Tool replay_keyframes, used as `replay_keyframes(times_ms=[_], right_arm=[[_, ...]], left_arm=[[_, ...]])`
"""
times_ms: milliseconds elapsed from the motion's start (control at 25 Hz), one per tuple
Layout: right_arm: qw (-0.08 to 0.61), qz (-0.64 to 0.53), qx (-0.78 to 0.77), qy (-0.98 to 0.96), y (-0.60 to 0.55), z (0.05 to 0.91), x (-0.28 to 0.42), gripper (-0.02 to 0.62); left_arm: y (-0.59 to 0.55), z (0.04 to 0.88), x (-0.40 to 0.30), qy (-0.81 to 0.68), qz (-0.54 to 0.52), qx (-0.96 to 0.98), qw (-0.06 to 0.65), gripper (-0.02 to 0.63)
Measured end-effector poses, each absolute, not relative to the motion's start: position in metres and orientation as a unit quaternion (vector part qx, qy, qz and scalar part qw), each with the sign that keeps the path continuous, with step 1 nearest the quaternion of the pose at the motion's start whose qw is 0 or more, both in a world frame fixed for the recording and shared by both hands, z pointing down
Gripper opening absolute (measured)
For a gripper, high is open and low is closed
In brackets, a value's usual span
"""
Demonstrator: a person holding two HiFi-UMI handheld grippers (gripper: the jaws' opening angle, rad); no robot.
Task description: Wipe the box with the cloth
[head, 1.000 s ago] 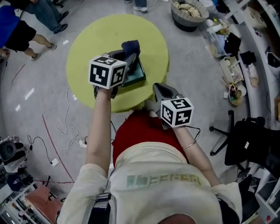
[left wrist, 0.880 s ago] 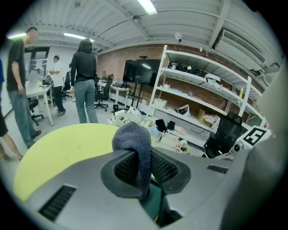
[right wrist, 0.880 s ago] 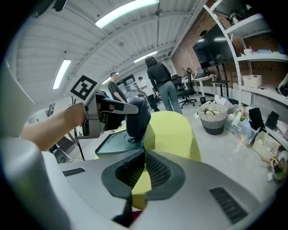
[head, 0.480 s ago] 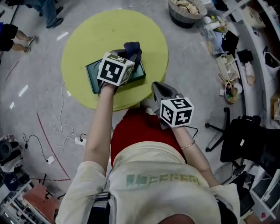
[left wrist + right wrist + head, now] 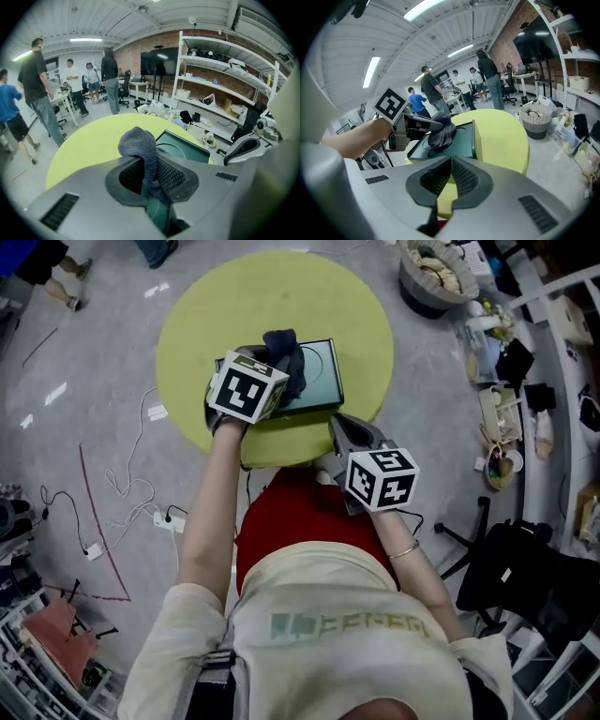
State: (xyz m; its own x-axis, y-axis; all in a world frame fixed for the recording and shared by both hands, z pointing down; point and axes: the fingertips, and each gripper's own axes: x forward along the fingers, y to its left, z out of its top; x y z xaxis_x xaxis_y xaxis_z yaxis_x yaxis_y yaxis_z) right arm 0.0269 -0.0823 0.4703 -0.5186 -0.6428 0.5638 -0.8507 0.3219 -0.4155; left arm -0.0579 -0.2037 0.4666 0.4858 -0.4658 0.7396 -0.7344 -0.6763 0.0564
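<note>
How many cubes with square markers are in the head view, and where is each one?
2. One cube rides on the left gripper, which holds the cloth over the box. The other rides on the right gripper, beside the table's near edge. None seems hidden.

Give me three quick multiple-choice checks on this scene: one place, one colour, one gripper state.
1. Where is the cloth relative to the box? A beside it; B on top of it; C under it.
2. What colour is the table? A yellow-green; B red; C white.
3. What state is the right gripper in? A open; B shut on the cloth; C shut, empty.

Answers: B, the left gripper holds the cloth on the box top. A, the head view shows the round yellow-green top. C, its jaws meet with nothing between them.
</note>
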Motion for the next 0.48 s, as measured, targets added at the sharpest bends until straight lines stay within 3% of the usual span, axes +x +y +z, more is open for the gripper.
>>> replay_keyframes(times_ms=[480], right_arm=[[0.167, 0.339, 0.423, -0.824, -0.078, 0.469, -0.016, 0.038]], left_arm=[[-0.189, 0.468, -0.155, -0.434, 0.368, 0.797, 0.201, 0.064]])
